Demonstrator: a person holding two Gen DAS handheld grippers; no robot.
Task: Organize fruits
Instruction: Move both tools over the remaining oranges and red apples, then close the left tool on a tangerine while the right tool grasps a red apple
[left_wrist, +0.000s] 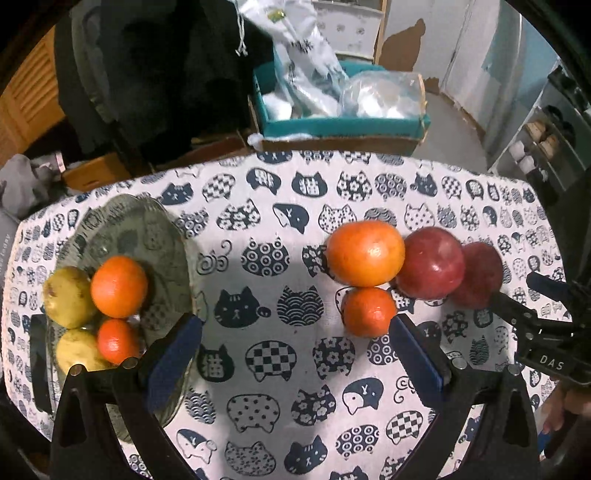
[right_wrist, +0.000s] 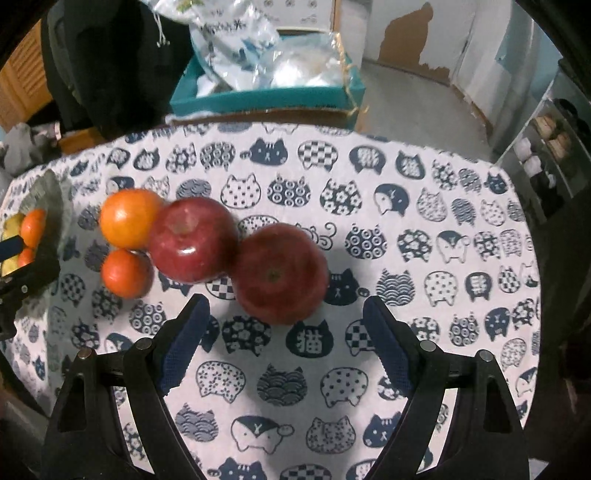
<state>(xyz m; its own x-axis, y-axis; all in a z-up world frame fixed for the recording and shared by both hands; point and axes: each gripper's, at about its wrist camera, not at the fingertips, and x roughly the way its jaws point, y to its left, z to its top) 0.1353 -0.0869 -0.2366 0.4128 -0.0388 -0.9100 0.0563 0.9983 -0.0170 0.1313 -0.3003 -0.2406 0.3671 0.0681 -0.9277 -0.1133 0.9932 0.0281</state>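
Left wrist view first: you're over a table covered with a cat-print cloth (left_wrist: 280, 369), white with navy cat heads all over. Past the far edge there's a teal box (left_wrist: 343, 125) stuffed with plastic bags, some dark clothing hanging on the left, and a shelf off to the right. A glass plate (left_wrist: 147, 229) sits on the left side of the cloth with two yellow-green fruits and two oranges (left_wrist: 119, 286) on it. Right of center, loose on the cloth, are a big orange (left_wrist: 365, 253), a small orange (left_wrist: 367, 312) touching it just below, and two red apples in a row. Your left gripper (left_wrist: 295, 332) has its blue-padded fingers spread wide, nothing between them, only bare cloth.

Right wrist view: same cloth, same box at the back, plate just peeking in at the far left. The near red apple (right_wrist: 280, 273) sits just ahead of your right gripper (right_wrist: 286, 310), a bit left of center, with the second red apple (right_wrist: 194, 240) touching it and the oranges beyond. Fingers are wide apart here too, not touching the apple, holding nothing.
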